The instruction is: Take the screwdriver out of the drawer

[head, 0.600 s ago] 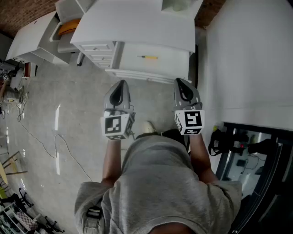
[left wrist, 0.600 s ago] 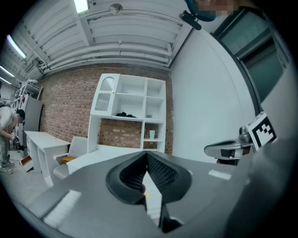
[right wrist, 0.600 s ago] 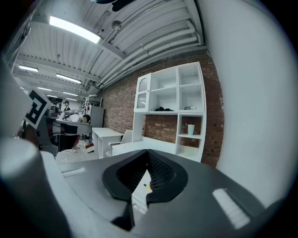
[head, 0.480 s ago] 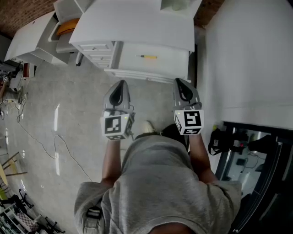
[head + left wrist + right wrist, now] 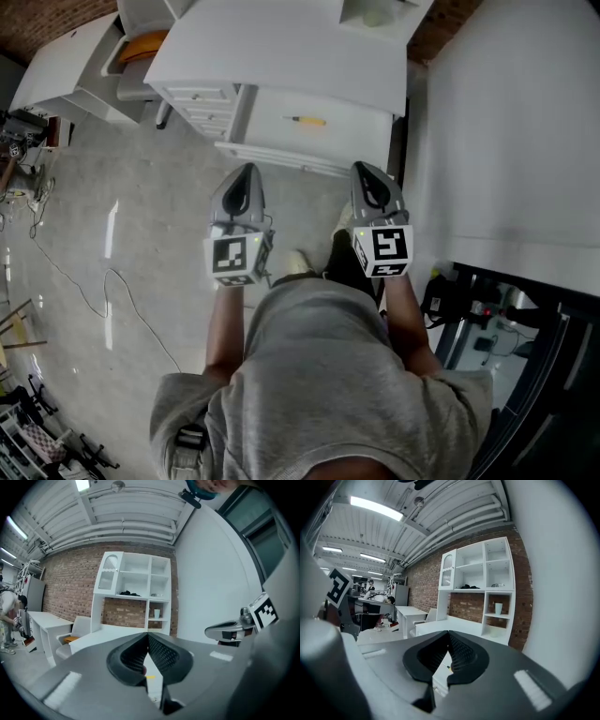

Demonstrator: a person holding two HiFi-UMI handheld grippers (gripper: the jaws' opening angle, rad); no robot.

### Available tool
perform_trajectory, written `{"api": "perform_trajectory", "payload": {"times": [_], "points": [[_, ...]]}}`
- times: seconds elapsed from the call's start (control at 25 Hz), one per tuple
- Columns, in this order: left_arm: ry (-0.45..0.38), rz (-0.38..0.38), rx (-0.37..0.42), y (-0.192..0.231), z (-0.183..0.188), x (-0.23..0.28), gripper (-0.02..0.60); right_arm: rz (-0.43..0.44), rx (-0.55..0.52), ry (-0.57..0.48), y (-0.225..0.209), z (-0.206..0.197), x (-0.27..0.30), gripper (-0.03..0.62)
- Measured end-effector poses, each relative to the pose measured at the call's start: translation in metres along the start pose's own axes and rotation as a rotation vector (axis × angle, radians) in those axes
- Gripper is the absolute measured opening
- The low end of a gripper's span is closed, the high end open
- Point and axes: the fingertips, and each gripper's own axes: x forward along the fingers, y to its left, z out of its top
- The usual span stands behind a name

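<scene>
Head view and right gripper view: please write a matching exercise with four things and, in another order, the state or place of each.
Things:
1 screwdriver
2 drawer
3 right gripper
4 cup

States or places:
a shut, empty
b on a shelf
c pulled open
d lying in the drawer

Pairs: 1-d; 2-c; 3-a; 4-b

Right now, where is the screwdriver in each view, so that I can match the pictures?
Head view: upper centre, the screwdriver in the open drawer.
Left gripper view: screwdriver low centre, beyond the left claw.
Right gripper view: screwdriver low centre, beyond the right claw.
Shared landmark: the white desk.
</scene>
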Motion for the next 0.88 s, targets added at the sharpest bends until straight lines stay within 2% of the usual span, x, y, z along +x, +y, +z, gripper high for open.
{"api": "perform_trajectory", "payload": {"times": [0.24, 0.44, 0.68, 0.88], "points": [[0.018, 0.046, 0.003, 0.008, -0.006, 0.045, 0.011, 0.069, -0.007, 0.029, -0.025, -0.007, 0.053, 0.003], [0.058, 0.128, -0.019, 0.025, -0.016, 0.087, 0.011, 0.176, -0.025, 0.072, -0.038, -0.008, 0.116, 0.003], [0.111, 0.216, -0.067, 0.045, -0.041, 0.127, 0.011, 0.301, -0.057, 0.149, -0.044, -0.023, 0.179, 0.003], [0.174, 0.259, -0.118, 0.057, -0.076, 0.155, 0.011, 0.389, -0.080, 0.245, -0.046, -0.057, 0.223, 0.003]]}}
